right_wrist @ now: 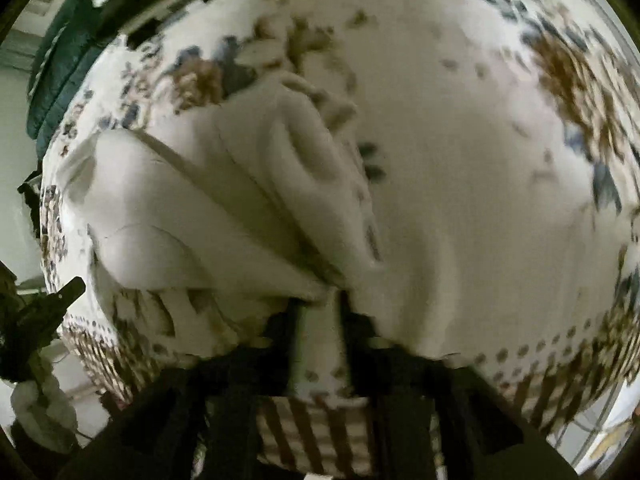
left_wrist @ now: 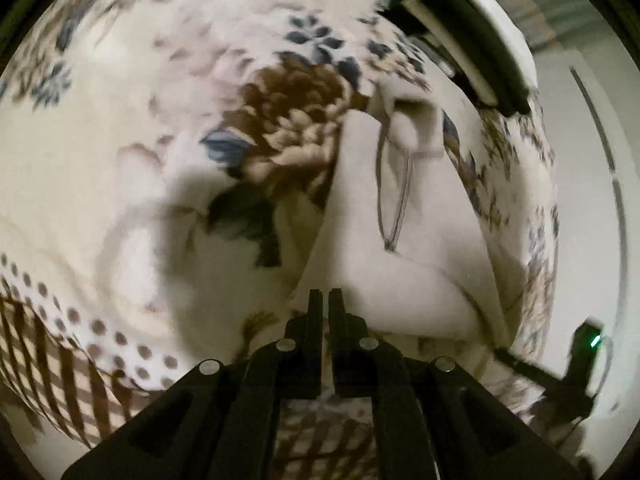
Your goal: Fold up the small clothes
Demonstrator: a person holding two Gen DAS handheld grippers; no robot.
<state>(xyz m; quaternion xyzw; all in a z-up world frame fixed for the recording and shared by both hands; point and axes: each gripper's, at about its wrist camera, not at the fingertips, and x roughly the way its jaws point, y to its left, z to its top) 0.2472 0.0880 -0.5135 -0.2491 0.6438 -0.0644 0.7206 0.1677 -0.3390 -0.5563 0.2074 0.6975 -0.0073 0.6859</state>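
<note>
A small white garment (left_wrist: 404, 216) with a drawstring lies bunched on a floral bedspread (left_wrist: 168, 92). My left gripper (left_wrist: 325, 300) is shut and empty, its tips just short of the garment's near left edge. In the right wrist view the garment (right_wrist: 192, 208) lies folded in thick layers at centre left. My right gripper (right_wrist: 318, 312) is partly open with the garment's near edge between its fingers; the fingertips are hidden under the cloth. The view is blurred.
The bedspread (right_wrist: 480, 160) has brown and blue flowers and a dotted, striped border at its near edge. A dark folded item (left_wrist: 464, 28) lies at the far bed edge. The other hand-held gripper (left_wrist: 576, 360) shows at right, off the bed.
</note>
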